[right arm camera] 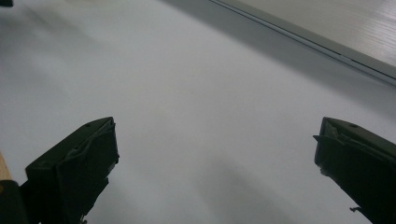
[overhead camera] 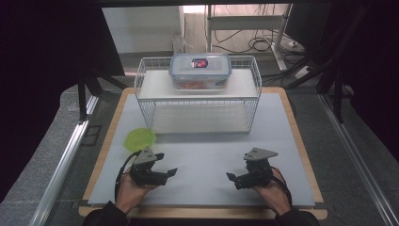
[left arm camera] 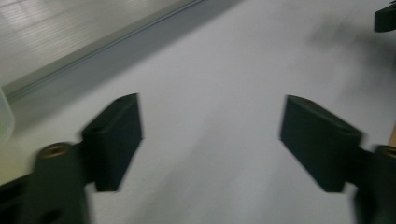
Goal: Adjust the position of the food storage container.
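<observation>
My left gripper [overhead camera: 167, 164] rests low over the white mat [overhead camera: 202, 160] at the front left. Its jaws stand apart with nothing between them, and the left gripper view shows bare mat between the pads [left arm camera: 210, 116]. At the front right, my right gripper [overhead camera: 237, 168] is also open over the mat, wide and empty [right arm camera: 217, 140]. The two grippers point inward at each other. A clear plastic box with a blue-rimmed lid [overhead camera: 200, 70] sits on the top shelf of a white wire rack [overhead camera: 197, 94] at the back.
A lime green round dish [overhead camera: 139, 139] lies on the mat just ahead of my left gripper, by the rack's front left corner. The mat sits on a wooden board [overhead camera: 301, 150]. Metal rails [overhead camera: 61, 165] run along both sides of the table.
</observation>
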Motion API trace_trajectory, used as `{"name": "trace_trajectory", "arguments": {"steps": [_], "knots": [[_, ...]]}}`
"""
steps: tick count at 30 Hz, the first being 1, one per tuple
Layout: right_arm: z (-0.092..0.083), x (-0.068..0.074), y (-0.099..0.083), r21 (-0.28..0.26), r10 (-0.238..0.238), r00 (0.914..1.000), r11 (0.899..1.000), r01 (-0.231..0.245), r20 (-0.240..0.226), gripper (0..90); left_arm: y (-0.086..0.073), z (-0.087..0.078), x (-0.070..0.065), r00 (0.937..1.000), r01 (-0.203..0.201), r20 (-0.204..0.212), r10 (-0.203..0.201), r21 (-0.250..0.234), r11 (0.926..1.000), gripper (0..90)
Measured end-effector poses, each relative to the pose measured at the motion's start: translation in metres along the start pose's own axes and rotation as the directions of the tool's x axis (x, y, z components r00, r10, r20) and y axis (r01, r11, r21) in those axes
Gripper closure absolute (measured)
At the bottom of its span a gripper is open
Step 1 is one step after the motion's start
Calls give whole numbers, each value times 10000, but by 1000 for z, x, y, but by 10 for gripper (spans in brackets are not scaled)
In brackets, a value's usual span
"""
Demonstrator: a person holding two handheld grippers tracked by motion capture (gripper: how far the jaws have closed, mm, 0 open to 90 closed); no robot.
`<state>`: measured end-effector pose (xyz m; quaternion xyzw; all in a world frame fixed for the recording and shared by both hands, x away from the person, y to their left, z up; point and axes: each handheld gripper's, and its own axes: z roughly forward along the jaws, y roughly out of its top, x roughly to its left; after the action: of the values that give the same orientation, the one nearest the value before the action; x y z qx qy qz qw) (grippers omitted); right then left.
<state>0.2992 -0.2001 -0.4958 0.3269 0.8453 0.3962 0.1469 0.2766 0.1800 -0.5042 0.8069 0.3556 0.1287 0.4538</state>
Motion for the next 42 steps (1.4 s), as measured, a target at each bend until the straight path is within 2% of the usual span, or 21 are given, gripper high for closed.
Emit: {"name": "trace_trajectory", "arguments": {"steps": [1, 3, 6, 7, 9, 11, 13, 14, 18, 19, 20, 25, 26, 27, 29, 30, 31, 32, 33, 35, 42], "knots": [[0, -1, 0, 24, 19, 10000, 10000, -19, 29, 0, 2, -1, 4, 9999, 75, 100, -75, 7, 10000, 417], [1, -1, 0, 50, 33, 10000, 10000, -33, 13, 0, 7, -3, 11, 9998, 15, 195, -19, 210, 9998, 509], [2, -1, -1, 117, 59, 10000, 9999, -59, -22, 3, 17, -8, 27, 9998, 164, -133, -159, 329, 9993, 689], [2, -1, -1, 130, 53, 10000, 9999, -52, -47, 5, 17, -8, 27, 9998, 164, -133, -159, 329, 9993, 748], [2, -1, -1, 125, 44, 9999, 9999, -43, -101, 9, 20, -16, 43, 9974, 398, -616, -380, 276, 9988, 837], [3, -1, -1, 176, -9, 10000, 9998, 11, -71, 12, 20, -23, 56, 9940, 753, -805, -746, 61, 9971, 899], [3, -2, -1, 282, -112, 9999, 9995, 113, -53, 16, 20, -26, 64, 9911, 934, -957, -926, 40, 9956, 900], [3, -2, -2, 362, -173, 9998, 9992, 174, -34, 16, 18, -30, 77, 9834, 1220, -1357, -1202, 48, 9925, 900], [6, -2, -3, 472, -272, 9996, 9985, 273, -30, 17, 13, -38, 103, 9649, 1647, -2049, -1641, -142, 9862, 900], [6, -2, -3, 472, -272, 9996, 9985, 273, -30, 17, 13, -38, 103, 9649, 1647, -2049, -1641, -142, 9862, 900], [7, -2, -3, 517, -296, 9996, 9982, 297, -34, 17, 12, -40, 108, 9608, 1712, -2181, -1709, -178, 9851, 900], [7, -1, -3, 545, -293, 9996, 9981, 293, -17, 17, 8, -44, 135, 9330, 2156, -2840, -2210, -503, 9752, 900], [8, -1, -3, 558, -270, 9996, 9981, 269, 3, 17, 5, -44, 143, 9215, 2262, -3137, -2289, -456, 9730, 900], [8, -1, -3, 558, -270, 9996, 9981, 269, 3, 17, 5, -44, 143, 9215, 2262, -3137, -2289, -456, 9730, 900], [8, -2, -3, 561, -278, 9996, 9980, 276, 20, 18, 2, -42, 150, 9118, 2355, -3362, -2358, -423, 9710, 900], [8, -2, -3, 581, -283, 9996, 9979, 283, 2, 20, 0, -41, 153, 9062, 2395, -3498, -2374, -377, 9702, 899], [8, -2, -3, 627, -279, 9996, 9976, 277, 11, 20, -4, -38, 158, 8971, 2486, -3701, -2416, -293, 9682, 899], [8, -2, -3, 627, -279, 9996, 9976, 277, 11, 20, -4, -38, 158, 8971, 2486, -3701, -2416, -293, 9682, 899], [9, -2, -4, 699, -349, 9994, 9970, 345, 36, 21, -7, -36, 160, 8927, 2530, -3816, -2399, -164, 9673, 899], [9, -2, -4, 718, -351, 9994, 9968, 347, 38, 22, -8, -34, 160, 8923, 2547, -3830, -2391, -103, 9670, 899], [9, -2, -4, 826, -428, 9991, 9957, 423, 50, 24, -10, -30, 157, 8950, 2601, -3764, -2392, 48, 9656, 899]]}}
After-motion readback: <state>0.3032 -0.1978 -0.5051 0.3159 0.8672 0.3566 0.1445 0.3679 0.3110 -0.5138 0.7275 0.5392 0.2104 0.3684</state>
